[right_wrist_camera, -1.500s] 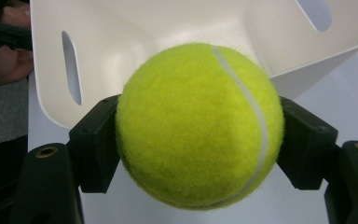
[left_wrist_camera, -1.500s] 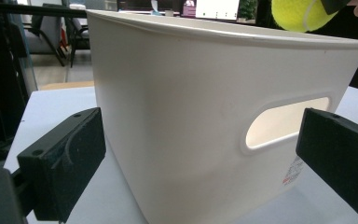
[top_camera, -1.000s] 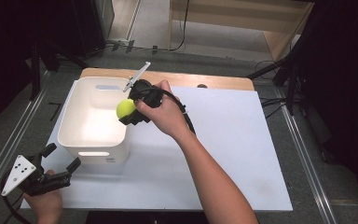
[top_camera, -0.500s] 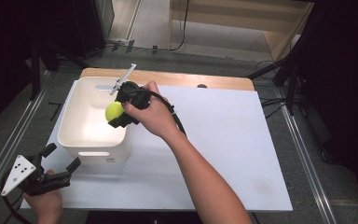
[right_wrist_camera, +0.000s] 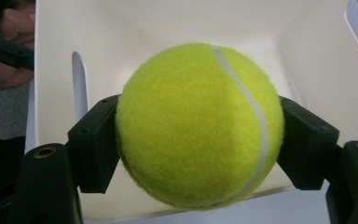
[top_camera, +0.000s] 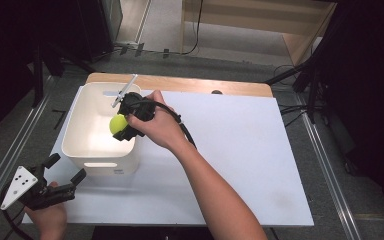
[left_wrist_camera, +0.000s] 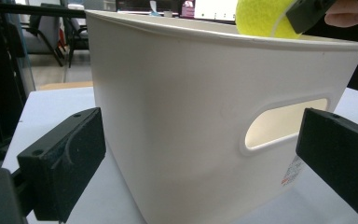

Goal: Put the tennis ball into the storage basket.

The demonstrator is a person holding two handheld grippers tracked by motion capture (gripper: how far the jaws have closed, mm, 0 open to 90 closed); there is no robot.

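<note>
The right gripper (top_camera: pixel 121 126), clamped on the one tennis ball (top_camera: pixel 117 123), has moved toward nine o'clock over the one white bin (top_camera: pixel 78 150) (left gripper (top_camera: pixel 65 172) gapes, holding nothing).

The high view looks down from above; both tongs views sit close, sharing the white bin (top_camera: pixel 75 150).

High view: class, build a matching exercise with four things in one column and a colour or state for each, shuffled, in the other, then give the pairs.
1. ball
2. bin
3. left gripper
4. right gripper

A. open, holds nothing
B. white, on the table
C. shut on the ball
D. yellow-green, over the bin

Pairs: 1-D, 2-B, 3-A, 4-C
</note>
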